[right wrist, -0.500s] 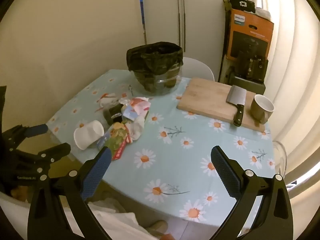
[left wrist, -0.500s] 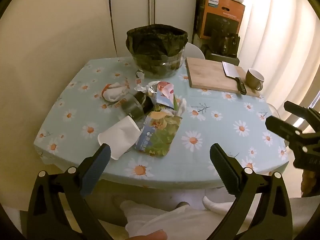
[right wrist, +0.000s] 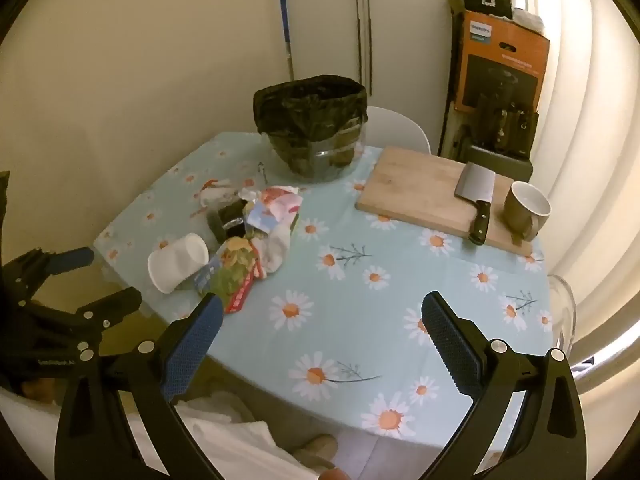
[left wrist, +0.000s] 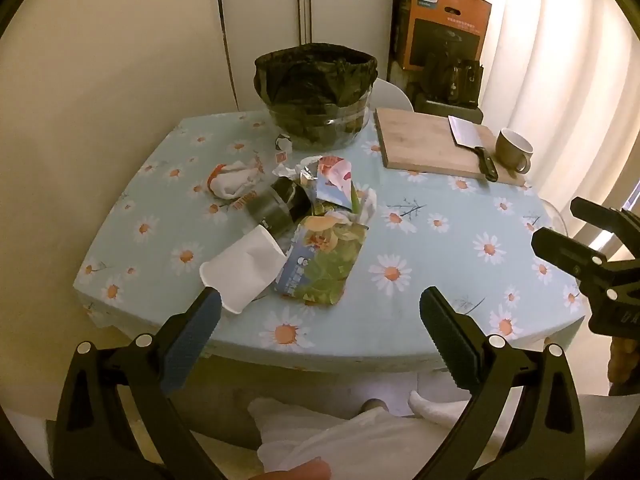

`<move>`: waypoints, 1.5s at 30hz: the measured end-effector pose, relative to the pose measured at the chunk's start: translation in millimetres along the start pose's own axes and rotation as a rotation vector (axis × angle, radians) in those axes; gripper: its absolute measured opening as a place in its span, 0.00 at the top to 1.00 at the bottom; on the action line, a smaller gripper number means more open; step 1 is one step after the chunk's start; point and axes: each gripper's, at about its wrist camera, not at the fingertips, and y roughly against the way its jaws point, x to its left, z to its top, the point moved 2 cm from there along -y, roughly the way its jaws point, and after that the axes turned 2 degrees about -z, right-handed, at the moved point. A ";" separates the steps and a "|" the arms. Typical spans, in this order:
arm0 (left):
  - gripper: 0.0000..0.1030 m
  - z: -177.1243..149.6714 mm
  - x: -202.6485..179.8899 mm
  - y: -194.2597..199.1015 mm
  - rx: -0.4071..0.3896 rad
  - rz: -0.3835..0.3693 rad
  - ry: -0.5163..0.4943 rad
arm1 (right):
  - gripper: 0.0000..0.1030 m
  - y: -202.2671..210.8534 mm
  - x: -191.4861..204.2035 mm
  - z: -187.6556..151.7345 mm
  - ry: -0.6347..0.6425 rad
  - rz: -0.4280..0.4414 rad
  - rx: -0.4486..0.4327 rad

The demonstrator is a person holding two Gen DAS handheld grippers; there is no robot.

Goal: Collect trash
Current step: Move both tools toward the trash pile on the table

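Observation:
A pile of trash lies on the left half of the daisy tablecloth: a white paper cup (left wrist: 242, 270) on its side, a green snack bag (left wrist: 324, 264), a dark crumpled wrapper (left wrist: 280, 208), a pink-blue packet (left wrist: 334, 180) and a white crumpled tissue (left wrist: 234, 180). The cup (right wrist: 178, 262) and snack bag (right wrist: 232, 272) also show in the right wrist view. A bin lined with a black bag (left wrist: 316, 96) stands at the back. My left gripper (left wrist: 320, 316) is open and empty at the near table edge, just before the cup. My right gripper (right wrist: 320, 320) is open and empty over the table's near right part.
A wooden cutting board (left wrist: 436, 146) with a cleaver (left wrist: 472, 146) and a mug (left wrist: 514, 152) sit at the back right. An orange box (left wrist: 444, 28) stands behind. A white chair (right wrist: 396, 130) is behind the table. My right gripper shows at the left view's right edge (left wrist: 592, 256).
Both grippers have shifted only slightly. Nothing on the table has moved.

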 end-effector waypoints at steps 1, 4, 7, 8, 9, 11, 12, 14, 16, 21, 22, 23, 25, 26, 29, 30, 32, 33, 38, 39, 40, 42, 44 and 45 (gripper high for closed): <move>0.06 0.0 -0.8 0.3 -0.004 -0.004 0.000 | 0.07 0.0 0.4 -0.5 0.002 -0.002 0.000; 0.06 -0.9 -2.3 2.1 -0.014 0.002 -0.007 | 0.07 -0.3 -0.8 -1.4 0.004 -0.004 0.002; 0.06 -1.8 -3.7 -0.1 -0.005 -0.010 -0.011 | 0.07 -1.1 -1.8 -1.6 0.009 -0.001 0.005; 0.06 -1.9 -5.6 -1.3 -0.001 -0.014 -0.006 | 0.07 -1.2 -1.9 -1.9 0.012 0.000 0.006; 0.06 -1.8 -5.4 -1.7 0.000 -0.016 -0.003 | 0.07 -1.0 -1.8 -2.0 0.015 -0.001 0.005; 0.06 -0.8 -4.3 -1.8 0.000 -0.023 0.002 | 0.07 -0.2 -1.0 -2.0 0.019 -0.001 0.003; 0.06 -1.1 -4.0 -1.6 0.000 -0.031 0.009 | 0.07 -1.2 -0.8 -2.2 0.011 0.009 0.010; 0.06 -3.3 -4.0 0.3 -0.004 -0.034 0.017 | 0.08 -3.4 -0.2 -3.7 -0.001 0.028 0.033; 0.06 -7.5 -5.1 1.2 0.004 -0.027 0.001 | 0.07 1.6 1.5 -5.0 -0.001 0.017 0.017; 0.06 -10.6 2.5 0.1 0.002 -0.010 0.016 | 0.08 3.2 4.1 -1.9 0.003 -0.007 0.003; 0.06 -10.5 3.7 -0.9 0.006 -0.006 0.015 | 0.08 3.2 5.6 -2.3 0.009 -0.006 0.004; 0.06 -10.7 5.9 -1.5 0.009 -0.002 0.021 | 0.08 3.2 7.3 -2.3 0.015 -0.001 0.006; 0.06 -10.1 10.3 -1.6 0.006 0.004 0.040 | 0.08 2.9 8.4 -0.8 0.033 -0.005 0.005; 0.06 -11.3 11.3 -0.6 0.003 0.005 0.044 | 0.08 3.1 9.5 -0.1 0.044 -0.006 0.002; 0.06 -11.5 15.4 0.5 -0.003 0.021 0.054 | 0.07 2.4 13.3 0.3 0.068 0.004 0.002; 0.06 -11.4 16.1 0.6 -0.003 0.021 0.056 | 0.07 1.9 14.4 0.0 0.074 0.006 0.003; 0.06 -11.9 16.9 0.7 -0.002 0.027 0.053 | 0.07 0.8 15.6 -0.4 0.081 0.011 0.005; 0.06 -12.6 16.1 1.1 0.001 0.031 0.050 | 0.08 -0.3 16.3 -0.5 0.086 0.016 0.007; 0.06 -10.9 19.2 0.0 0.007 0.031 0.059 | 0.07 -3.0 14.8 -0.7 0.081 0.038 0.008; 0.06 -10.3 19.7 -0.3 0.008 0.031 0.058 | 0.08 -3.8 13.9 -0.5 0.078 0.043 0.010; 0.06 -10.5 19.4 -0.6 0.011 0.029 0.055 | 0.07 -5.1 12.8 -0.7 0.073 0.053 0.013; 0.06 -10.5 20.2 -0.9 0.013 0.007 0.059 | 0.08 -9.0 11.0 -0.9 0.066 0.080 0.029; 0.06 -10.1 20.9 -3.0 0.023 0.005 0.049 | 0.08 -11.9 10.2 -1.7 0.059 0.100 0.042; 0.06 -10.3 19.7 -5.9 0.026 0.016 0.038 | 0.08 -14.2 9.5 -1.3 0.056 0.097 0.050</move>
